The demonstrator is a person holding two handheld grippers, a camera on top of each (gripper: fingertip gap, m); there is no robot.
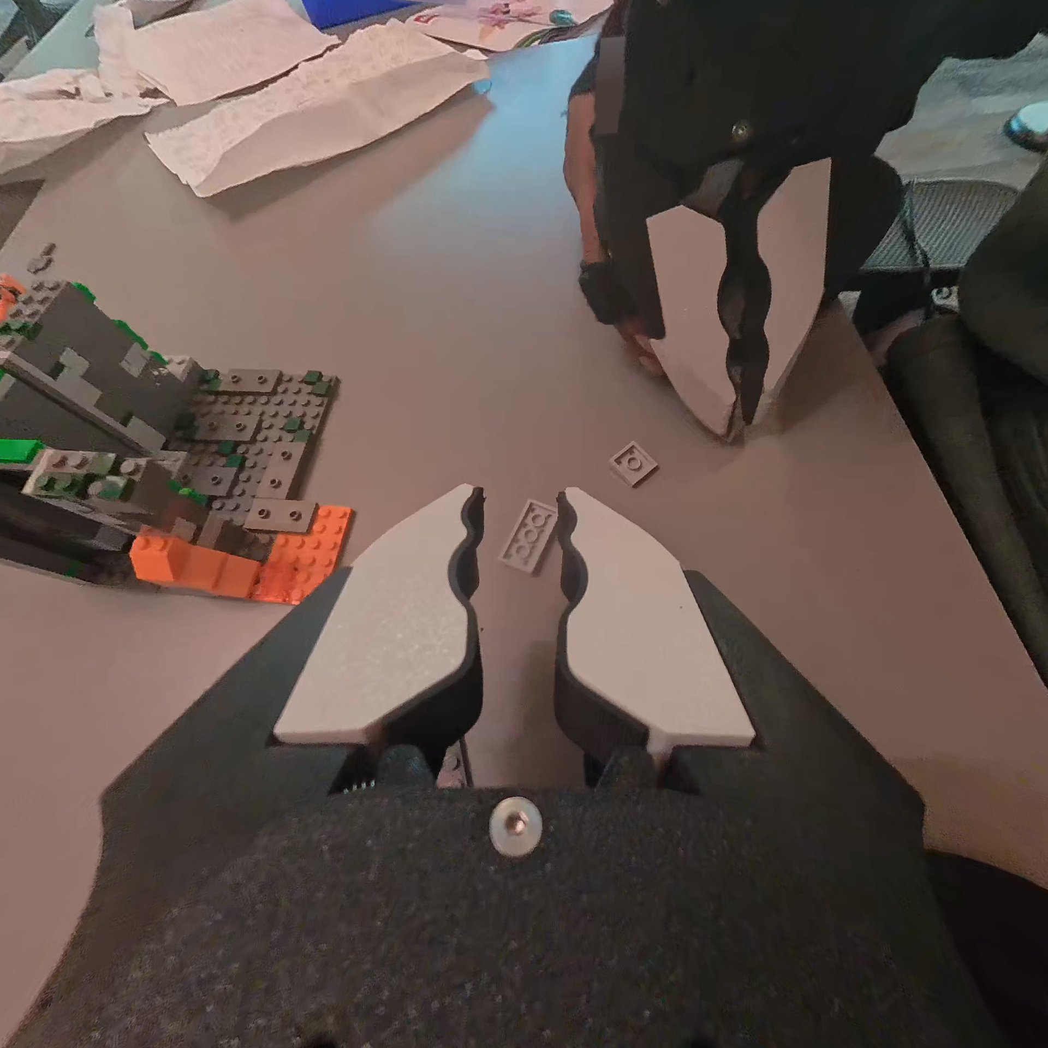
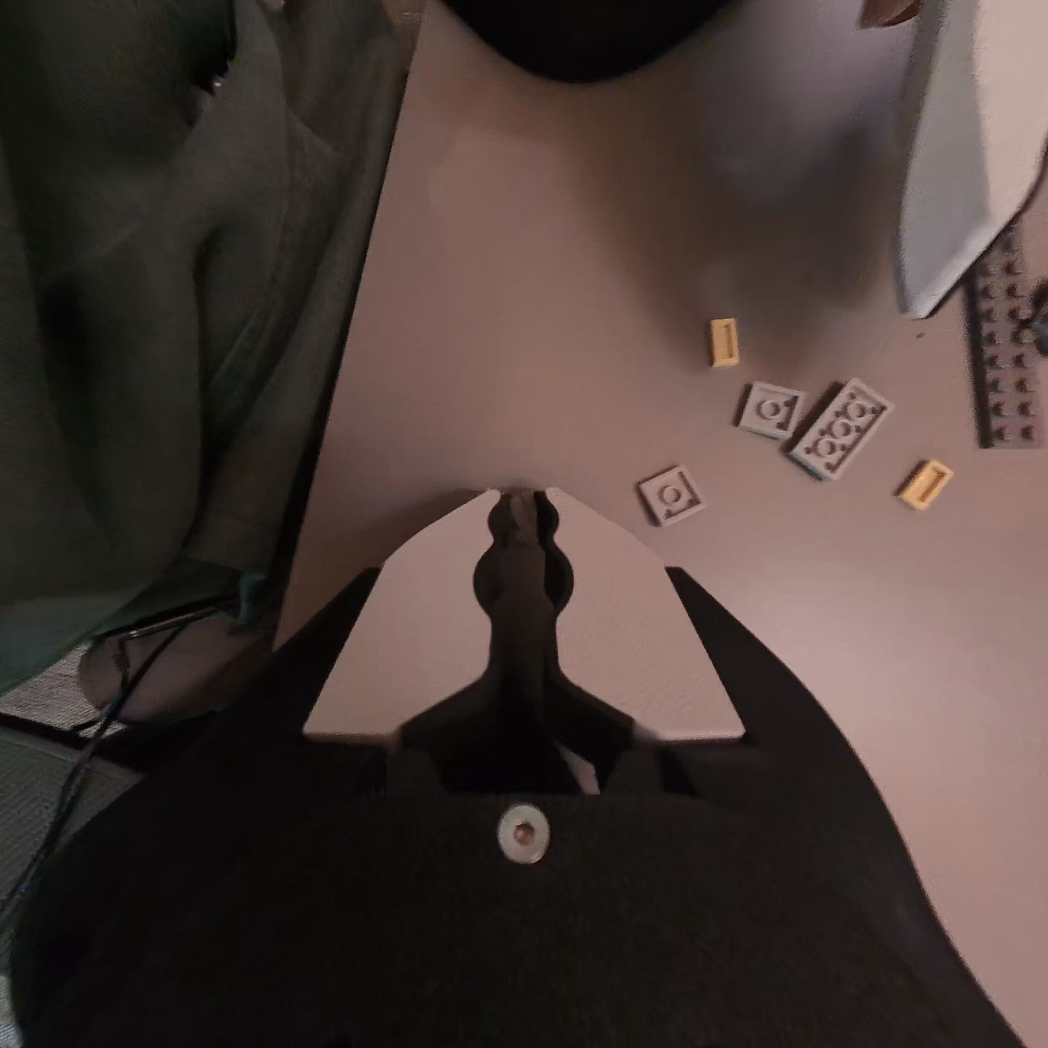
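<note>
While right claw [image 2: 523, 499] nips at table edge [image 2: 363, 295] — left claw [image 1: 520, 502] straddles grey plate [image 1: 528, 536].

At the left edge of the left wrist view, the frame cuts off a brick model [image 1: 113, 453]. We cannot make out the small grey piece [image 2: 519, 513] pinched in the right gripper [image 2: 523, 496]; shadow and blur obscure it. At the right edge, a studded dark plate [image 2: 1006, 363] runs out of frame, partly under a pale sheet [image 2: 958, 170].
</note>
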